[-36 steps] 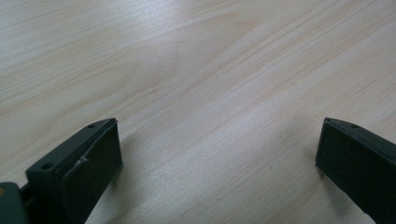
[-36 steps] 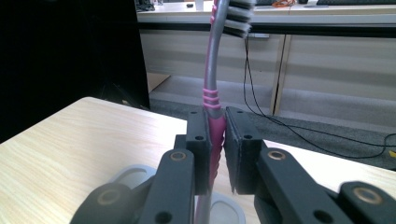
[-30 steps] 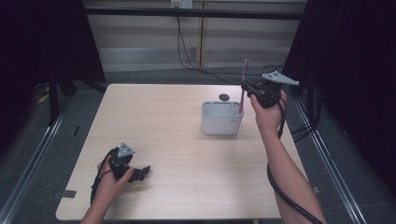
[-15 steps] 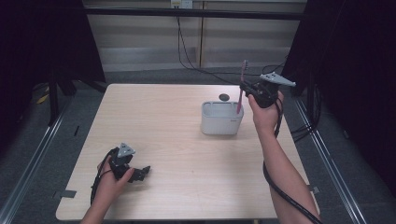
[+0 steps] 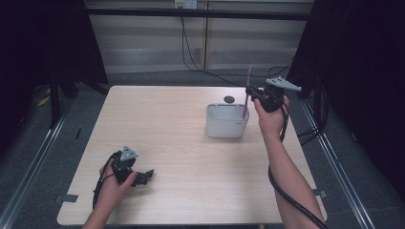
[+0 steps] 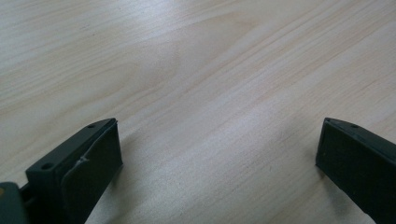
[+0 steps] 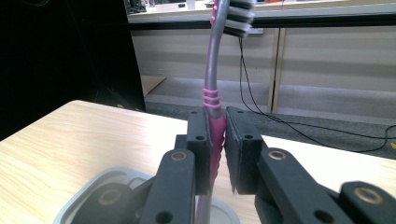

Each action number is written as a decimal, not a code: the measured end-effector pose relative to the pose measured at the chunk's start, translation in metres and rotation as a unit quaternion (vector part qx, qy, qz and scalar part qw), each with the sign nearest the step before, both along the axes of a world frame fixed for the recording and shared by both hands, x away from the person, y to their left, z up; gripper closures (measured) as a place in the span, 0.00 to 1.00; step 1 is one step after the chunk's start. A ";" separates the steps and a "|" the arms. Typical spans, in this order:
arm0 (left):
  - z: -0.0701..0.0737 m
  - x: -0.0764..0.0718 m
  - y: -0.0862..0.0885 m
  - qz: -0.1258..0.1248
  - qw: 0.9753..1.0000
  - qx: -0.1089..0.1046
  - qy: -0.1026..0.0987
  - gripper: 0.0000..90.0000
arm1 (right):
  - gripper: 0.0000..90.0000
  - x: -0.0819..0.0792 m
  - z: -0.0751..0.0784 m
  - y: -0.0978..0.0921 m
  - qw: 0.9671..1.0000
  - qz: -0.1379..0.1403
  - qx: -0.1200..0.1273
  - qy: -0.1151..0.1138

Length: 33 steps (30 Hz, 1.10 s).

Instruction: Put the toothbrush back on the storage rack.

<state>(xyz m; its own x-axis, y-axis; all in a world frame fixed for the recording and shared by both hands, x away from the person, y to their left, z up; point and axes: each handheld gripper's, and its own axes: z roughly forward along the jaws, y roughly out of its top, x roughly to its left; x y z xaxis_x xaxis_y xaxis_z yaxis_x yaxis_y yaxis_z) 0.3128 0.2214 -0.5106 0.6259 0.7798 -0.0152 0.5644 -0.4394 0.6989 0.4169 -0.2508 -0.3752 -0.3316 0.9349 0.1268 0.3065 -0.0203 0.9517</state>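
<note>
We see the right gripper (image 5: 251, 94) raised above the far right part of the table (image 5: 191, 143), its 2 black jaws clamped on the pink handle of a toothbrush (image 5: 247, 93). The toothbrush stands upright, bristle head at the top, and in the right gripper view the toothbrush (image 7: 215, 93) runs straight up between the jaws, grey near the bristles and pink with ribbed bands where it is gripped. Its lower end hangs at the right rim of a white holder (image 5: 226, 120), a rounded rectangular cup that sits just to the left of the gripper. We cannot tell whether the tip is already inside the cup or just above it. We judge the work in hand to be setting the toothbrush into this holder or lifting it out. From here, the handle could catch the rim and tip the light cup, or the brush could twist in the narrow grip and fall onto the table. We cannot see what else the holder contains. A small dark disc (image 5: 229, 99) lies on the table just beyond it. The left gripper (image 5: 138, 177) rests at the near left, well apart, jaws spread wide over bare wood.
</note>
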 end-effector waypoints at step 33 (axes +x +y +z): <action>0.000 0.000 0.000 0.001 1.000 -0.001 0.000 0.00 | 0.90 -0.006 -0.018 0.002 1.000 -0.001 0.001 0.008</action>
<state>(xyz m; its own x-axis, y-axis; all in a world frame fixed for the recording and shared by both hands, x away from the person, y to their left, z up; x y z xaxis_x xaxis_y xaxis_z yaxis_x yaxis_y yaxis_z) 0.3127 0.2213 -0.5106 0.6250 0.7805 -0.0163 0.5647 -0.4376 0.6997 0.4111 -0.2489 -0.3936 -0.3280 0.9350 0.1350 0.3225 -0.0235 0.9463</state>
